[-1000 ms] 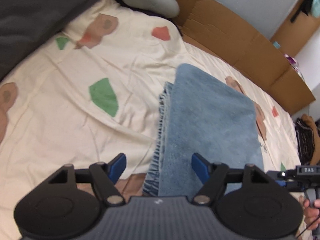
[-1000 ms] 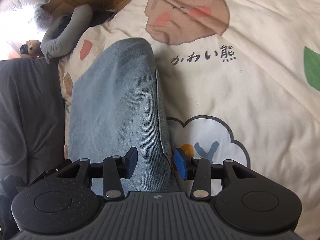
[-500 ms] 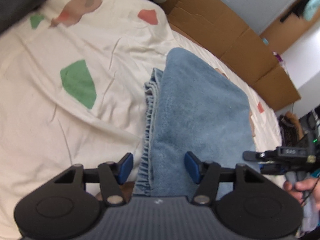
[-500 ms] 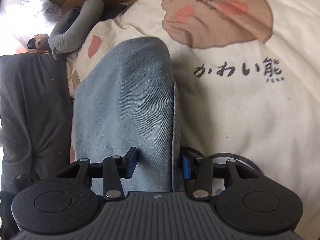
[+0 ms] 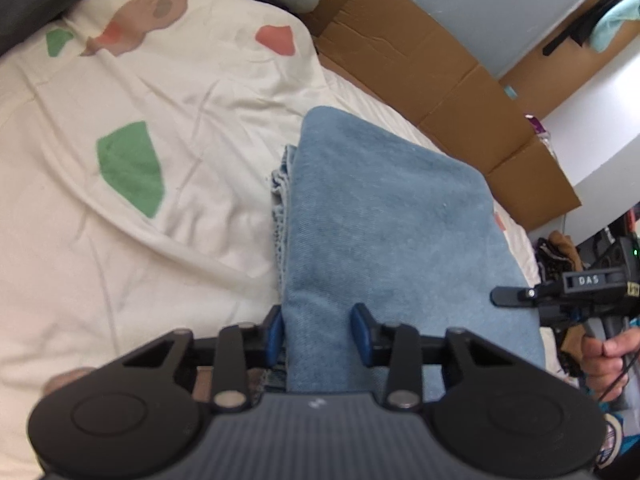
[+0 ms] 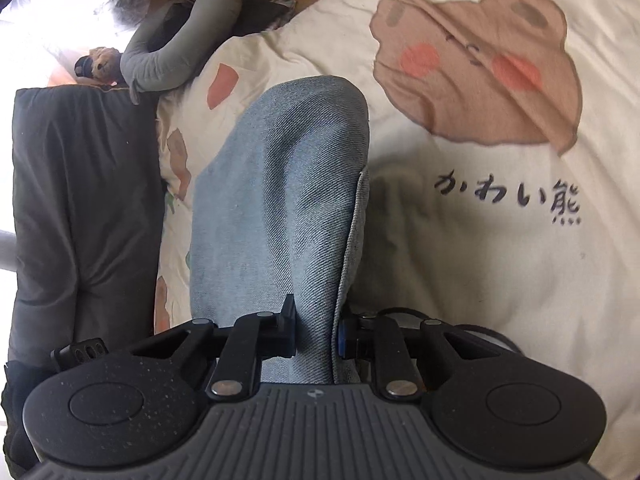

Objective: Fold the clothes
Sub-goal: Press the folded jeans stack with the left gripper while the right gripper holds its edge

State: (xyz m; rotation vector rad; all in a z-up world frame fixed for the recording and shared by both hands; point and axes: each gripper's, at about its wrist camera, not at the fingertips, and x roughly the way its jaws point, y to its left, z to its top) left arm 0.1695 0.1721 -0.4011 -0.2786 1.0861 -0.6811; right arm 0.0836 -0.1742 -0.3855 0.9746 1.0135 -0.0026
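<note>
**Kid:** What just changed?

**Helper:** Both sets of jaws have just been closing. The left gripper (image 5: 318, 334) was wide apart a moment ago. Now its jaws are half shut, with the near corner of the folded blue denim garment (image 5: 392, 216) between them. The left pad touches the edge; the right pad does not look pressed yet.

**Kid:** And the other one?

**Helper:** The right gripper (image 6: 316, 334) has squeezed nearly shut on the denim's other near corner. The cloth bunches up between its jaws.

**Kid:** Where is the denim?

**Helper:** Straight ahead of both jaws, lying on the cream bedsheet with the bear print (image 6: 472, 264).

**Kid:** So what's next?

**Helper:** Probably another fold, once both corners are held.
</note>
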